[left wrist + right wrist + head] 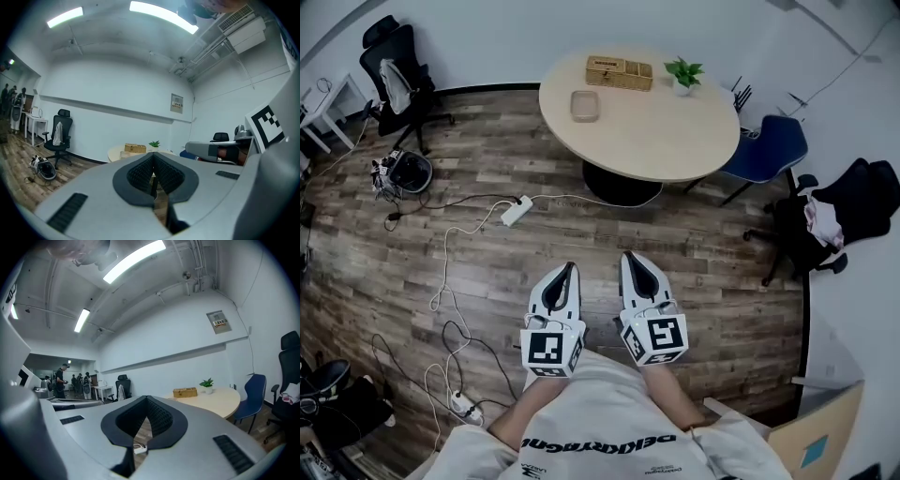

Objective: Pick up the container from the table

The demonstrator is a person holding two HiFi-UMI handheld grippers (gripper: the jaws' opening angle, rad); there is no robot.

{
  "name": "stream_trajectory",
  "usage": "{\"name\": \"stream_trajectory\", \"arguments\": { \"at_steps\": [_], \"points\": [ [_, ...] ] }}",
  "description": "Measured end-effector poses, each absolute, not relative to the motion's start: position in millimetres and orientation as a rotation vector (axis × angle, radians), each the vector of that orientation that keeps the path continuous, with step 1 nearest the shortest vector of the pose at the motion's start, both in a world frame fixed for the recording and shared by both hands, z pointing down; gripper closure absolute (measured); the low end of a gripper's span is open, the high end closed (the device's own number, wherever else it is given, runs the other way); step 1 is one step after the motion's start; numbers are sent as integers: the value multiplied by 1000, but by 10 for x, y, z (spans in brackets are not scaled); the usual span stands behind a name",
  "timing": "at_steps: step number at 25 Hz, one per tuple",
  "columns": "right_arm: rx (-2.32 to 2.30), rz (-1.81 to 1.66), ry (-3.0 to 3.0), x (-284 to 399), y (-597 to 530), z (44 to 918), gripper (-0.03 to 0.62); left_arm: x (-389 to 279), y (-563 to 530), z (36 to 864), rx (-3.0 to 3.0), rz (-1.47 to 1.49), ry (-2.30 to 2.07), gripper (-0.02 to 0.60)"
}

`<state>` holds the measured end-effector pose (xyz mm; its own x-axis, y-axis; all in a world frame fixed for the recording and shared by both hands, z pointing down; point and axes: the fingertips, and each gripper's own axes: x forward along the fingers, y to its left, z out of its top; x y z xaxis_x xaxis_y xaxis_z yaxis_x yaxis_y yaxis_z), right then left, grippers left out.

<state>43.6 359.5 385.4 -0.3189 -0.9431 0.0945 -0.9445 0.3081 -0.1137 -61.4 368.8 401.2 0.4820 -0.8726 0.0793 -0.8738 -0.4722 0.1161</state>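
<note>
Head view: you're standing on the wood floor (487,272), well back from the round table (647,141). You hold both grippers out level in front of your white shirt (600,417), side by side, close but not touching. The left gripper (569,270) has its jaws pressed together with nothing in them. The right gripper (630,259) is the same: tips together, empty. The container (585,105), a small pinkish tub, sits on the left part of the table, just beside the wicker box (619,72) on its near-left side. A potted plant (682,75) is right of the box. A blue chair (766,150) is at the table's right edge and a black office chair (394,80) is far left by the wall. A white power strip (517,210) and cables lie on the floor between you and the table.

Left gripper view: the left gripper (153,156) jaws meet tip to tip, with nothing between the pads. Over them you can see the round table (115,151), the wicker box (135,148) and the potted plant (154,144). A pale shape below the box may be the container, but it's too small to confirm. The right gripper (211,149) body is at the right and the black office chair (58,133) at the left.

Right gripper view: the right gripper (146,398) tips touch and it holds nothing. The white power strip (139,449) shows through the gap lower down. The round table (220,403) is to the right, with the wicker box (184,392) and potted plant (206,384) on it and the blue chair (251,392) beside it. I can't make out the container here. The left gripper (70,405) body is at the left, and people (61,380) stand far off behind it.
</note>
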Motion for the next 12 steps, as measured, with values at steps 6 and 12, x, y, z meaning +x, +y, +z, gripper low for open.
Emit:
{"name": "stream_trajectory", "arguments": {
  "at_steps": [6,12],
  "points": [
    [1839,229,-2518,275,2560,3709,562,-642,2648,3826,2616,5,-1493,566],
    [1893,201,-2508,222,1612,3393,562,-700,1688,3592,2645,15,-1459,566]
  ]
}}
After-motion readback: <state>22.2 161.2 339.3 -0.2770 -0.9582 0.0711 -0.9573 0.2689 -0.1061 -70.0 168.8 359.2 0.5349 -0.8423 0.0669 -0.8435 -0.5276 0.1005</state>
